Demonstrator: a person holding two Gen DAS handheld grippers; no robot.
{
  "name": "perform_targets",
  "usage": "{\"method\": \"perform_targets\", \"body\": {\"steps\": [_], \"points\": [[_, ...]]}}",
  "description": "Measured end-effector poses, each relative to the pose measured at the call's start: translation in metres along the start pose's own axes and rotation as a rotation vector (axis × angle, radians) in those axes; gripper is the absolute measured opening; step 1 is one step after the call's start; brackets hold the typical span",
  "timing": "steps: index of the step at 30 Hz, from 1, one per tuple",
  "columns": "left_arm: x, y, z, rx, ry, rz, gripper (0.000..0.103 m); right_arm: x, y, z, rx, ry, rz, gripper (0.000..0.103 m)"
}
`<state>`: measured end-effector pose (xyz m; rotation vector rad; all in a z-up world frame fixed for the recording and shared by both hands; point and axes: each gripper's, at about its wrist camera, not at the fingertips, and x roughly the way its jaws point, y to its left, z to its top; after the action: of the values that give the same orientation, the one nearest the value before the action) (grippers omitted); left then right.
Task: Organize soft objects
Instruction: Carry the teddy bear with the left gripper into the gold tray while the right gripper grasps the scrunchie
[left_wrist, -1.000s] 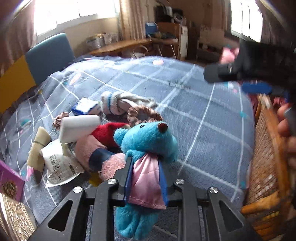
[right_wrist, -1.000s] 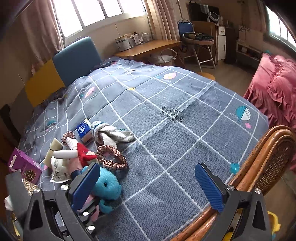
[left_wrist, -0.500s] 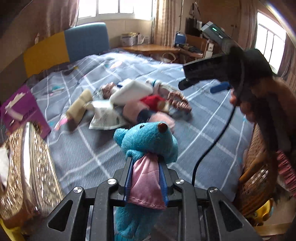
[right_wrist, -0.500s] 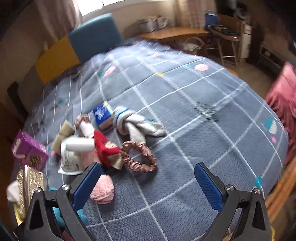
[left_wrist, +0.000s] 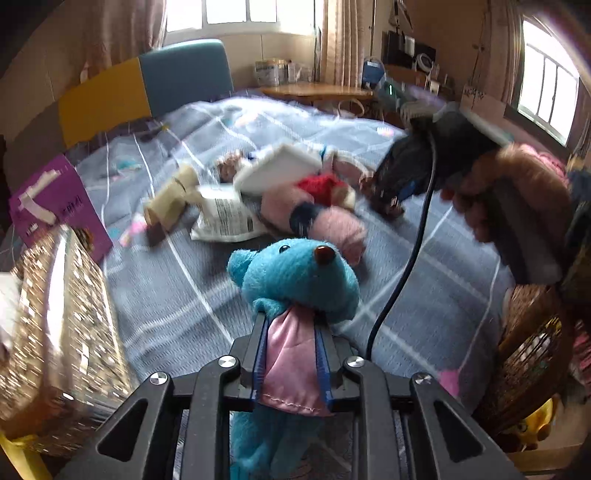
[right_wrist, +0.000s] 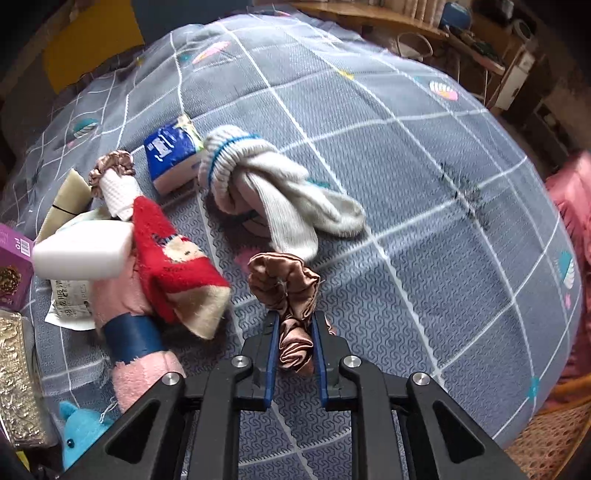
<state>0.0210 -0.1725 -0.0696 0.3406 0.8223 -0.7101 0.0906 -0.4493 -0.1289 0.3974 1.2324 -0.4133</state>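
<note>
One grey checked bedspread (right_wrist: 424, 155), one blue plush toy (left_wrist: 295, 280) clamped by its pink scarf in the left gripper (left_wrist: 291, 365), one knotted white sock bundle (right_wrist: 266, 184), two brown scrunchies: one (right_wrist: 291, 295) pinched in the right gripper (right_wrist: 295, 350) above the bedspread, one (right_wrist: 110, 166) lying in the pile.

A grey quilt with white grid lines (right_wrist: 424, 184) covers the bed. A purple cardboard box (left_wrist: 55, 206) and a glittery gold box (left_wrist: 55, 332) sit at its left edge (both blurred); a woven rattan chair (left_wrist: 528, 358) stands right.
</note>
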Motion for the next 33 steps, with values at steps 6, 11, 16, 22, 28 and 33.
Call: {"method": "perform_targets", "body": {"steps": [6,11,16,22,28,33], "points": [[-0.046,0.032,0.067,-0.083,-0.093,-0.015,0.022,-0.009,-0.012,0.0,0.043,-0.013,0.024,0.017],[-0.08,0.1,0.129,-0.207,-0.209,0.117,0.022,-0.016,-0.015,0.001,0.03,-0.025,0.033,0.017],[-0.117,0.206,0.114,-0.446,-0.265,0.343,0.022,-0.016,-0.012,-0.003,0.012,-0.02,0.032,0.017],[-0.148,0.288,0.003,-0.709,-0.203,0.524,0.023,-0.008,-0.001,-0.002,-0.021,-0.019,0.013,0.017],[-0.13,0.306,-0.097,-0.864,-0.07,0.492,0.025,-0.002,0.016,-0.005,-0.064,-0.022,-0.029,0.017],[-0.106,0.289,-0.13,-0.892,-0.029,0.407,0.031,-0.001,0.036,-0.01,-0.116,-0.029,-0.079,0.017]]}}
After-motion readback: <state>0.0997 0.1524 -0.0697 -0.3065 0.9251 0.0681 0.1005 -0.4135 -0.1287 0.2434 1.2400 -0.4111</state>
